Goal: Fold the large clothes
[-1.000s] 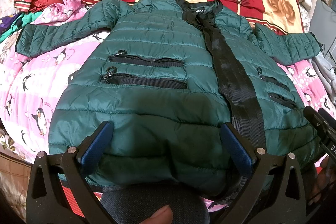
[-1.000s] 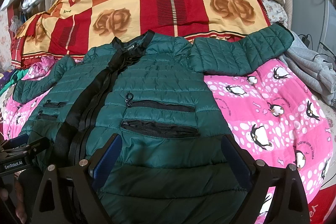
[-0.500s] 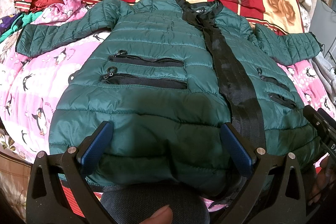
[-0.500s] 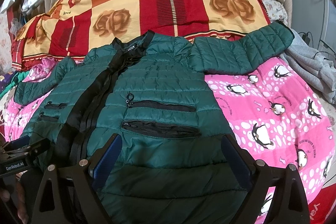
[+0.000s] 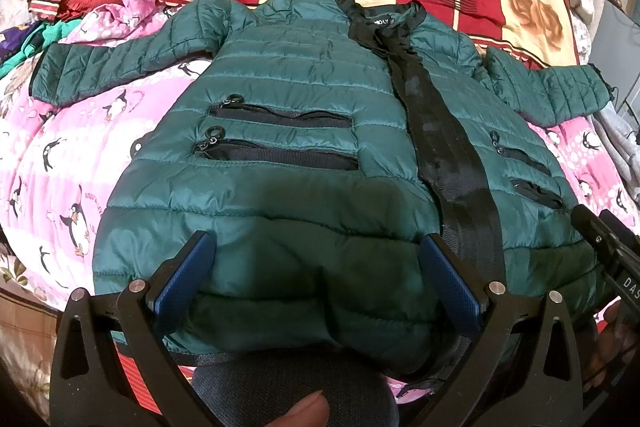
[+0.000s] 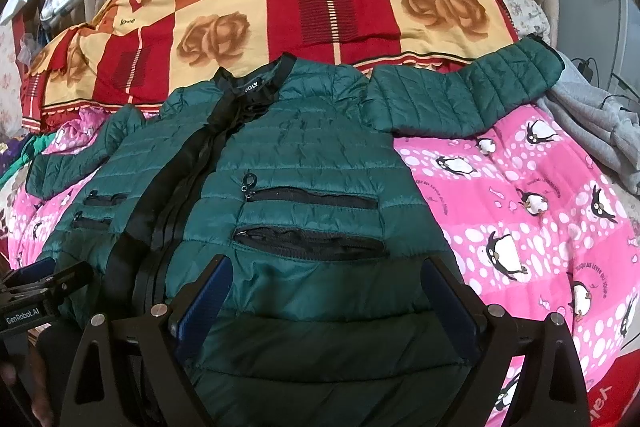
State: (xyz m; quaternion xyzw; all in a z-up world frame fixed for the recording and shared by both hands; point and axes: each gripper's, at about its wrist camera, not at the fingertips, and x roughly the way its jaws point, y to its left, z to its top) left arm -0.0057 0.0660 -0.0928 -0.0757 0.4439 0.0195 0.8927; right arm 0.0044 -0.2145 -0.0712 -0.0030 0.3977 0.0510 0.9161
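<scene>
Jacket [image 5: 304, 195], green quilted, lies front-up and unfolded on penguin blanket [image 5: 72, 163], sleeves spread. I see nothing changed over the last second: left gripper [image 5: 316, 283] and right gripper [image 6: 324, 303] hover wide at its hem, folding unstarted.

A green jacket [image 5: 304, 163] lies spread on the bed's pink penguin blanket [image 6: 520, 211], beside a rose-patterned quilt [image 6: 320, 3]

Pink penguin bedspread [image 6: 532, 227], rose-patterned quilt [image 6: 360, 7]
</scene>
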